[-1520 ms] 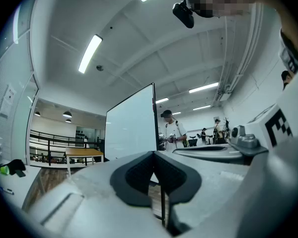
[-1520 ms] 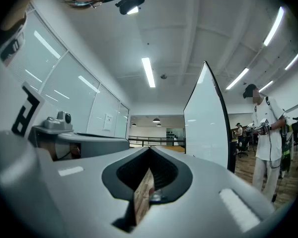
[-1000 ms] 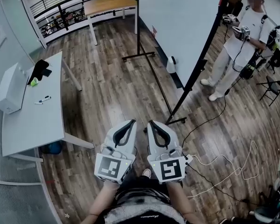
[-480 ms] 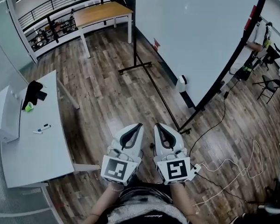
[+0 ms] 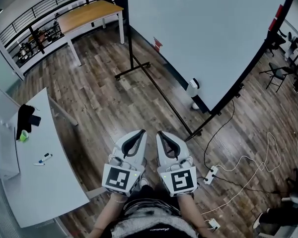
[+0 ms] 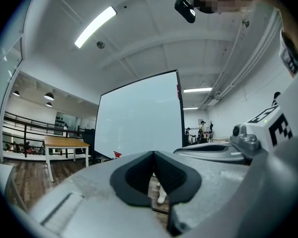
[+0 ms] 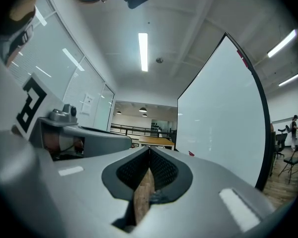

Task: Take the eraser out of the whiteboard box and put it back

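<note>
Eraser: can't pick it out in any view, too small to tell. The white box [image 5: 192, 87] sits at the lower edge of the whiteboard [image 5: 203, 29], upright, roughly mid-span. It's plain white w/ a dark spot on top; contents not readable. There's a small white blob just under it, can't tell what.

Box vs jaws: it's far-right of both your grippers and well apart from them, w/ wood floor [image 5: 114, 98] and the board's black stand [image 5: 159, 90] between.

L gripper [image 5: 140, 132]: tips closed together, nothing between the pads. R gripper [image 5: 160, 132]: same, pinched closed and empty. The two are side by side, near your body, both pointing at the far side toward the board.

L gripper view has the whiteboard dead ahead past the closed tips [image 6: 153, 153]. R gripper view has it to the right of the tips [image 7: 149, 148].

Around:
- white table [image 5: 49, 182] near-left, w/ markers [image 5: 42, 158]
- wooden table [image 5: 87, 11] far-left
- power strip [image 5: 210, 174] w/ cables, on the floor to your right
</note>
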### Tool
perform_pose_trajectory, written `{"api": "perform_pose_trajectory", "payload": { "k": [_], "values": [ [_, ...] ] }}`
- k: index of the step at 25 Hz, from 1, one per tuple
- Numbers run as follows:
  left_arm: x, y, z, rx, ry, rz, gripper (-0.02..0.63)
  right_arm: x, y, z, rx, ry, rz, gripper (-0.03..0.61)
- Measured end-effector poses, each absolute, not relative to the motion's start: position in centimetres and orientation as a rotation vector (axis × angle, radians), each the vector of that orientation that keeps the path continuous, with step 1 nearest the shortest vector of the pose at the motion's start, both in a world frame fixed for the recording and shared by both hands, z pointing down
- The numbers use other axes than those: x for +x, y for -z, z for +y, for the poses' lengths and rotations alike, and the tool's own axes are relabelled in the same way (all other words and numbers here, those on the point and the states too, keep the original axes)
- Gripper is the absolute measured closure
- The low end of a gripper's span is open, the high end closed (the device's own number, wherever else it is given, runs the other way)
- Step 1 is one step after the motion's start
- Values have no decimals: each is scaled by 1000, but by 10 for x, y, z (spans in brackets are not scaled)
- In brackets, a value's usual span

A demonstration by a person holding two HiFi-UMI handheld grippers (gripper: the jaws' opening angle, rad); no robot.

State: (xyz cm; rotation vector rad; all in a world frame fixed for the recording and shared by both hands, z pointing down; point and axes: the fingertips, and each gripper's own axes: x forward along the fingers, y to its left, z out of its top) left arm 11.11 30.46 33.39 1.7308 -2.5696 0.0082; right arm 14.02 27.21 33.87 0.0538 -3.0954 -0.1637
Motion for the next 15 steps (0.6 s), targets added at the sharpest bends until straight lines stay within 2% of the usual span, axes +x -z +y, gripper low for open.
{"api": "perform_pose_trajectory", "payload": {
  "k": [8, 15],
  "values": [
    [82, -340, 283, 1808, 1, -2511, 611, 110, -347, 252, 111, 130, -3062, 575],
    [31, -356, 243, 1803, -39, -2488, 611, 53, -358, 211, 121, 124, -3059, 575]
  ]
}}
